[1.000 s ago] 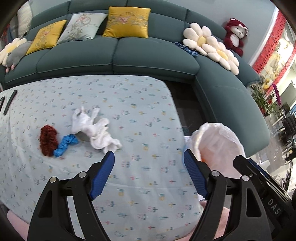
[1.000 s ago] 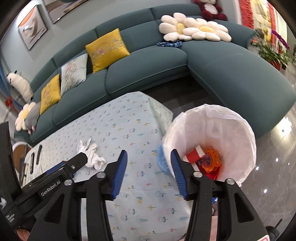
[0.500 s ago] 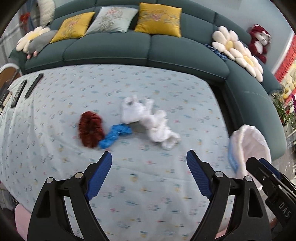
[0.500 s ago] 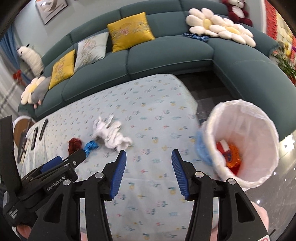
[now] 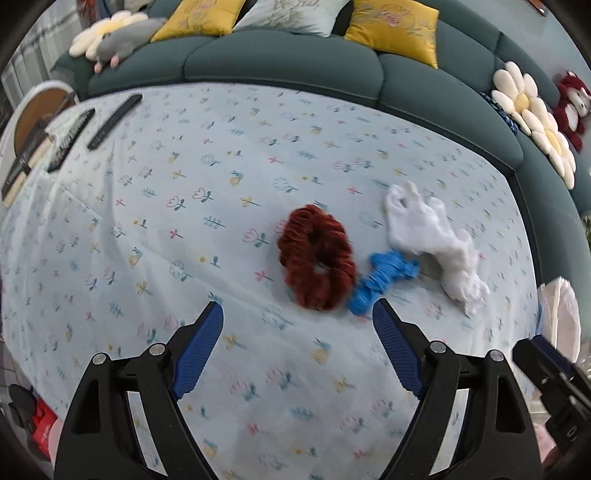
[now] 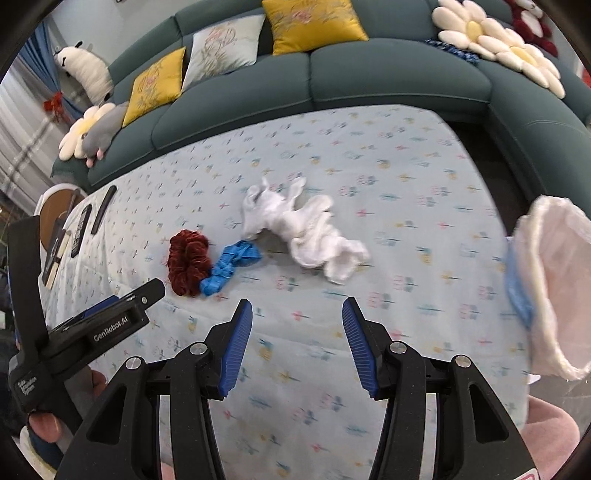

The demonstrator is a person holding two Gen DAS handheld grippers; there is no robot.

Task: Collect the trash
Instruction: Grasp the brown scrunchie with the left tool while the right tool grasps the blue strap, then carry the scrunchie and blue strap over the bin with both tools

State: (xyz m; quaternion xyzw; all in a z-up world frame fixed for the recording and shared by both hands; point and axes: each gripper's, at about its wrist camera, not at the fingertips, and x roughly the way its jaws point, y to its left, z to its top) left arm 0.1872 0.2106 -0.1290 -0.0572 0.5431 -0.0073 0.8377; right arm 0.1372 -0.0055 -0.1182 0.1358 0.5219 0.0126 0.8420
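two empty grippers above scraps on a flowered tablecloth

the left gripper (image 5: 297, 314) hangs over a pale blue tablecloth (image 5: 147, 206) printed with small flowers. its two blue-padded fingers (image 5: 201, 347) are spread wide and hold nothing, touching nothing. just beyond the fingertips, a little toward its right finger, lies a dark red scrunchie (image 5: 316, 256), a ring of gathered fabric flat on the cloth. touching the scrunchie on its right is a small twisted blue scrap (image 5: 380, 280), which ends just ahead of the right fingertip. further right and slightly farther off lies a crumpled white tissue (image 5: 432, 240), close beside the blue scrap.

the right gripper (image 6: 297, 308) is also spread apart and empty, above the same cloth. the white tissue (image 6: 303, 229) lies straight ahead of it, near but apart from the fingertips. the blue scrap (image 6: 229, 266) and the red scrunchie (image 6: 188, 260) sit ahead and to its left, pressed against each other. far to its right, at the table's edge, stands a bin lined with a white bag (image 6: 554, 280). the left gripper's black body (image 6: 92, 332) shows at the lower left of this view.

beyond the table runs a dark teal sofa (image 6: 369, 77) with yellow cushions (image 6: 314, 22).
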